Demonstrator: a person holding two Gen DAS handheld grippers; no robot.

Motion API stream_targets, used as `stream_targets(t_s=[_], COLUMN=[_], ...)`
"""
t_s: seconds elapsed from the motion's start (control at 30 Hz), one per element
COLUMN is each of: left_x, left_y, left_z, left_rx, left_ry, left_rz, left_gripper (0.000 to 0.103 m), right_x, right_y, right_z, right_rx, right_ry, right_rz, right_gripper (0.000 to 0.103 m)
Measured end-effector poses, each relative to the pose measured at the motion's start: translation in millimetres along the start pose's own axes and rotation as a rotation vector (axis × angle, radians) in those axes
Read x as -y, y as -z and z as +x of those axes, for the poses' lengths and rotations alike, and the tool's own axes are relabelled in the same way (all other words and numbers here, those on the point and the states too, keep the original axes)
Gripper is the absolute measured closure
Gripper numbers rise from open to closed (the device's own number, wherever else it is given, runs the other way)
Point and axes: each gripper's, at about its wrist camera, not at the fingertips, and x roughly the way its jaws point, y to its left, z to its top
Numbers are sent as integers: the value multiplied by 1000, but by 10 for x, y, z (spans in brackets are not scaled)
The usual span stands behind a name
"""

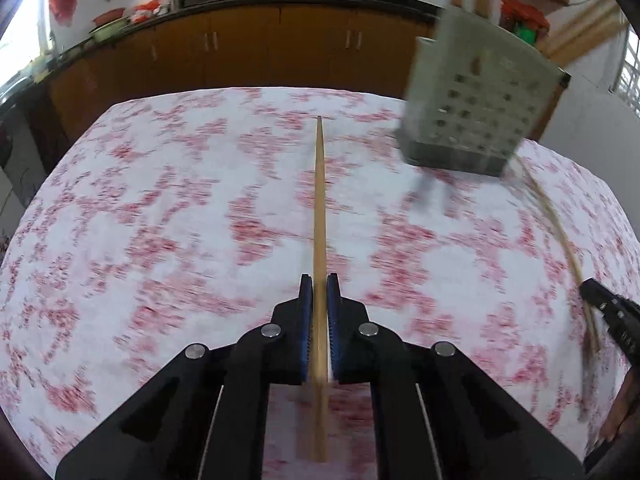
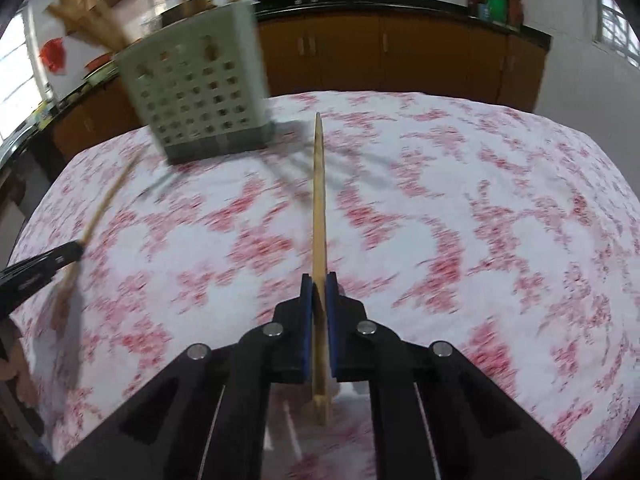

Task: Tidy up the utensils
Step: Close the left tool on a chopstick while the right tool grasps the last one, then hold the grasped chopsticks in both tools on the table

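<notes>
- Two chopsticks are in hand, one per gripper; neither is yet in the holder.
- Left wrist view: the left gripper (image 1: 319, 284) has its jaws clamped on the left chopstick (image 1: 319, 208), which points forward above the tabletop (image 1: 140, 208). The perforated utensil holder (image 1: 476, 100) stands ahead to the right, with blurred wooden sticks already rising from its top.
- Right wrist view: the right gripper (image 2: 319, 282) has its jaws clamped on the right chopstick (image 2: 319, 200). The holder stands ahead to the left, well apart from the tip.
- Judgement: part of the sorting is done; both held chopsticks remain to be inserted. No other loose utensils are discernible through the blur.
</notes>
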Motion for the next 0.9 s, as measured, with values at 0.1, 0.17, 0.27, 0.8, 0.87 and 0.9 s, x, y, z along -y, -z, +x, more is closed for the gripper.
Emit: stream_targets(t_s=[0.1, 0.17, 0.27, 0.8, 0.87, 0.9], left_x=[-97, -87, -69, -196, -196, -195], left_y=[-16, 2, 4, -5, -5, -5], left_z=[12, 10, 9, 13, 15, 16], left_rx=[7, 20, 21, 22, 22, 22], left_ry=[1, -2, -4, 65, 67, 68], left_rz=[-9, -3, -1, -65, -68, -69], left_gripper=[94, 94, 93, 93, 93, 93], right_x=[73, 80, 68, 58, 62, 58], right_y=[-63, -77, -79, -70, -69, -70], right_z=[56, 70, 77, 71, 70, 71], right_rx=[2, 2, 0, -2, -2, -2], right_ry=[34, 41, 50, 52, 52, 52], right_rz=[5, 7, -4, -9, -8, -9], right_gripper=[94, 93, 93, 92, 92, 92])
